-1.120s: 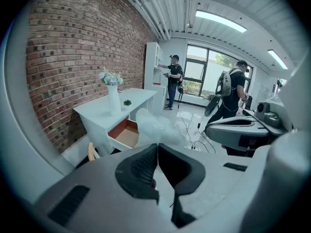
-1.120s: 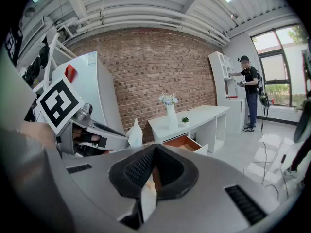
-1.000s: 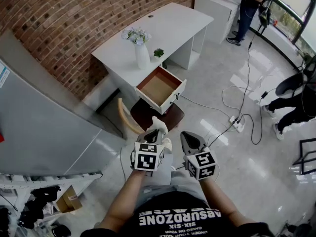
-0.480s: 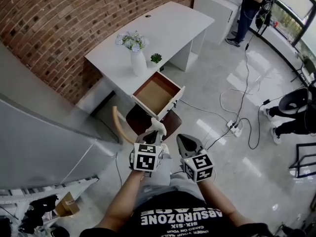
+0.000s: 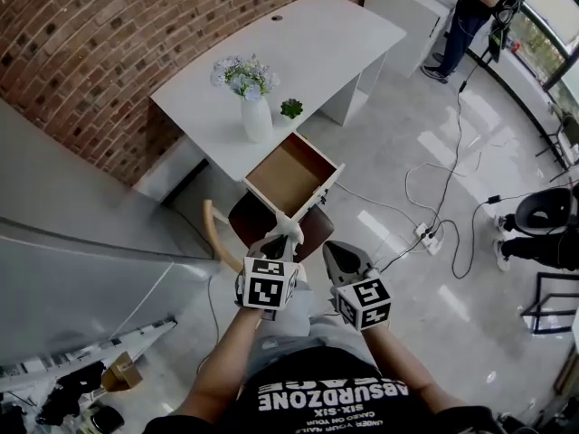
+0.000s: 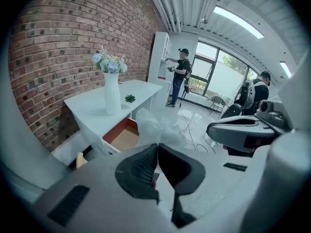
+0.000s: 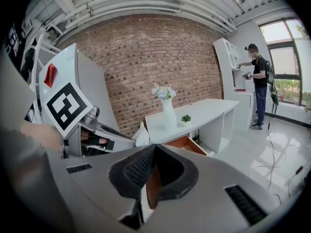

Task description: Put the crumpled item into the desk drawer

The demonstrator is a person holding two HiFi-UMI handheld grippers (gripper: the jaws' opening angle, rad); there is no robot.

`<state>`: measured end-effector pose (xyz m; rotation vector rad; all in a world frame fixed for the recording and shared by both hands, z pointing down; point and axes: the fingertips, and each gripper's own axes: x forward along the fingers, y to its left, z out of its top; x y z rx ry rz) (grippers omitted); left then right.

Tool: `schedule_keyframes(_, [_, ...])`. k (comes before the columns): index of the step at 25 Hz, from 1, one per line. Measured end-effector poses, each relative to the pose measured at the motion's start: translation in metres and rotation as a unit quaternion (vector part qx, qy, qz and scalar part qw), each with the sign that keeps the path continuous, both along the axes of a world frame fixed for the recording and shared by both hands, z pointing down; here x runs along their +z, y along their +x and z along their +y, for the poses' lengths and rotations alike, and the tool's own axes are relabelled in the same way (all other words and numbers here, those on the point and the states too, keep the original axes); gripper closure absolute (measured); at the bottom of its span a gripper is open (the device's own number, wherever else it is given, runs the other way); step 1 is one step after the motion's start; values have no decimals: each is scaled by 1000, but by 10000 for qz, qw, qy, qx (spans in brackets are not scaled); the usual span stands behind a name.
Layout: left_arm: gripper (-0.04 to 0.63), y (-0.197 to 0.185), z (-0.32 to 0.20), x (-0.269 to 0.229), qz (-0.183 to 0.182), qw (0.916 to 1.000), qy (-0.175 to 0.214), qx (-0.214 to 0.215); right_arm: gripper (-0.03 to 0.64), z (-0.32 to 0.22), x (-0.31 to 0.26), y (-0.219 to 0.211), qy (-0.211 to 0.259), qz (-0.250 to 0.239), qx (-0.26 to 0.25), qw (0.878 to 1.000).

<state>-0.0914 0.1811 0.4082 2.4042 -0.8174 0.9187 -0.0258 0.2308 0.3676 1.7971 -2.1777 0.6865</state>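
The left gripper has its jaws pinched on a crumpled white wad, which it holds in the air short of the open drawer of the white desk. The right gripper hangs just beside it, jaws pressed together with nothing between them. A vase of flowers stands on the desk just behind the drawer.

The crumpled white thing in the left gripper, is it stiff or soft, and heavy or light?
Probably soft: the crumpled item shows irregular, thin-looking folds. Likely light: the left gripper pinches only its near end, yet it juts out without drooping. It may spring open when released.
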Motion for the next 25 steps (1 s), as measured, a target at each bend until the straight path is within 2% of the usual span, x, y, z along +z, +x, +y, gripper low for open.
schedule_keyframes(14, [583,19,-60,14,106,9995,-254,-181,618,-63,4,20,-182,104,-214,9996])
schedule_keyframes(25, [583,34,-102,27,117,9992,-290,-254,618,-104,18,37,-284,138,-310,9990])
